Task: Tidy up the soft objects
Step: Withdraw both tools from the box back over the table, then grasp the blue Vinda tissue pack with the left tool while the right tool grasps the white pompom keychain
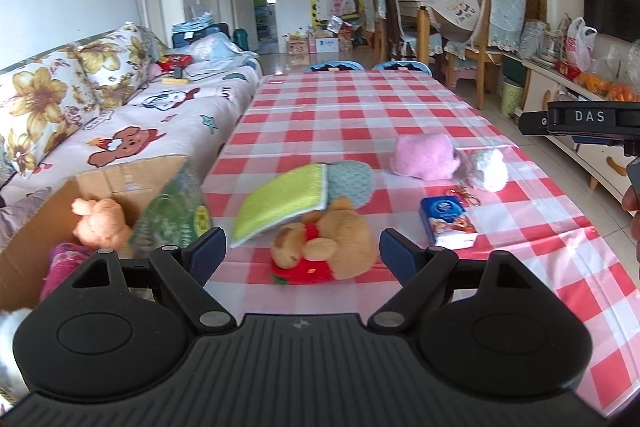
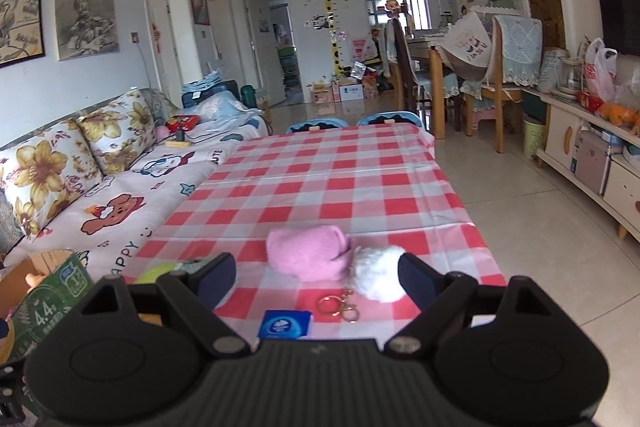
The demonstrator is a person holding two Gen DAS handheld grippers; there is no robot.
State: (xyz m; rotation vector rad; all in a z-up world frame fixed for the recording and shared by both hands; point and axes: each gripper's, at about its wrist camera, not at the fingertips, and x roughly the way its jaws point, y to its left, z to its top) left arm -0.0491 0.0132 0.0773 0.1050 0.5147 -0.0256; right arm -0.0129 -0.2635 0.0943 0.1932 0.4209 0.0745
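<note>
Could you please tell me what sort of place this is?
Most likely a family living room: a sofa with floral cushions, a giraffe height chart on the wall, and dining chairs behind the checked table.

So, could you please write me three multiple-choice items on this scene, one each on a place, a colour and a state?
1. Where does the orange plush lie?
A. in the cardboard box
B. on the sofa
C. on the floor

2. What colour is the folded soft item beside the white pompom?
A. green
B. pink
C. black

3. How do the right gripper jaws stand?
A. shut on the pompom
B. shut, empty
C. open

Answers: 1 A, it sits between the box walls; 2 B, the pink cloth touches the pompom; 3 C, both jaws stand wide apart, gripping nothing.
</note>
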